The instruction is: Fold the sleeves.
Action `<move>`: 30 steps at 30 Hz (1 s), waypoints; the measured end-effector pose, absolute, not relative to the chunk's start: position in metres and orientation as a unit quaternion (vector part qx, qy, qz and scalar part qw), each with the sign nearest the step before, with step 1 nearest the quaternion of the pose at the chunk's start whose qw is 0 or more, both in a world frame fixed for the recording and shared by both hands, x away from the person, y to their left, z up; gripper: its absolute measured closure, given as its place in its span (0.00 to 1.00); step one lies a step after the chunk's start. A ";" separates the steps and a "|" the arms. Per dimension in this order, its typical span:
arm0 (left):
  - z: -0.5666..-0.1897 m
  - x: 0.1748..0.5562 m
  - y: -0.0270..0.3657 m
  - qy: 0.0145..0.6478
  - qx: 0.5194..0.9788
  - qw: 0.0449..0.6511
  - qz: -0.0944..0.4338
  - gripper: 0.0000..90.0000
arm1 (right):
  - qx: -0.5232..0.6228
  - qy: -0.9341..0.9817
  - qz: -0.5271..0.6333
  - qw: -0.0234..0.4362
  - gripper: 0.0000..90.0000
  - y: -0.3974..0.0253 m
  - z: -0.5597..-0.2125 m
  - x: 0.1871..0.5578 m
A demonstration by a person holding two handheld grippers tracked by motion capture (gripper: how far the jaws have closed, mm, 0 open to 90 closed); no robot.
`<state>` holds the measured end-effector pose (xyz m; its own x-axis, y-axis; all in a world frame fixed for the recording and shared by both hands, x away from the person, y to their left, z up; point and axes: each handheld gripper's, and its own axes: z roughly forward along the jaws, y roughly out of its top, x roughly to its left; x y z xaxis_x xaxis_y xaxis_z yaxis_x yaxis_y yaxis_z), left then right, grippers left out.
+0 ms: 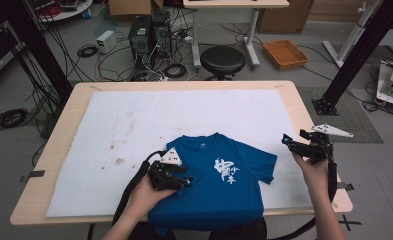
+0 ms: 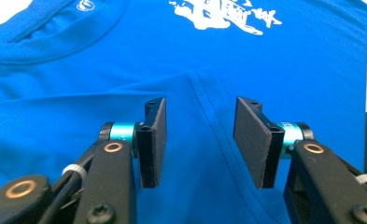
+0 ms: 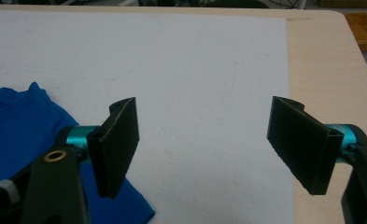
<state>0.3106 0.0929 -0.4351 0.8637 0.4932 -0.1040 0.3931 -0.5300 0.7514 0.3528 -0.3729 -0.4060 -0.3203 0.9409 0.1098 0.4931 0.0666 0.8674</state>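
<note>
Blue T-shirt (image 1: 219,185) lies flat at worktop (image 1: 304,107) near edge — soft, light, limp. Left gripper (image 2: 197,140) jaws spread over folded sleeve seam; right gripper (image 3: 209,149) spread, off-cloth. Pinch seams or hem.

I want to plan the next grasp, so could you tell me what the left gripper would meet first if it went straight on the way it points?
Probably the blue T-shirt: the open left gripper straddles a seam fold just ahead.

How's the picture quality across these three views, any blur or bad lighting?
High view: dim and soft, room edges dark. Left gripper view: T-shirt bright and saturated, white print slightly blown out, left gripper sharp. Right gripper view: evenly lit, white mat soft, right gripper slightly blurred.
</note>
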 end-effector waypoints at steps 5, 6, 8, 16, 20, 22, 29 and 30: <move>-0.429 0.317 0.110 0.290 0.844 0.442 0.096 0.59 | 0.523 0.687 0.445 0.236 0.36 -0.373 -0.409 0.354; -0.428 0.319 0.115 0.300 0.836 0.448 0.102 0.59 | 0.523 0.688 0.447 0.232 0.38 -0.373 -0.409 0.354; -0.426 0.322 0.126 0.319 0.822 0.457 0.113 0.59 | 0.521 0.693 0.449 0.218 0.42 -0.372 -0.413 0.354; -0.414 0.323 0.174 0.363 0.761 0.511 0.167 0.58 | 0.513 0.715 0.447 0.159 0.58 -0.363 -0.426 0.348; -0.409 0.321 0.197 0.379 0.737 0.527 0.189 0.58 | 0.520 0.727 0.422 0.152 0.65 -0.359 -0.432 0.345; -0.408 0.321 0.206 0.385 0.728 0.530 0.200 0.58 | 0.522 0.729 0.416 0.149 0.66 -0.358 -0.433 0.345; -0.409 0.321 0.227 0.408 0.709 0.534 0.211 0.58 | 0.536 0.736 0.387 0.146 0.75 -0.351 -0.440 0.348; -0.409 0.321 0.228 0.410 0.708 0.535 0.211 0.58 | 0.539 0.736 0.383 0.145 0.76 -0.351 -0.442 0.349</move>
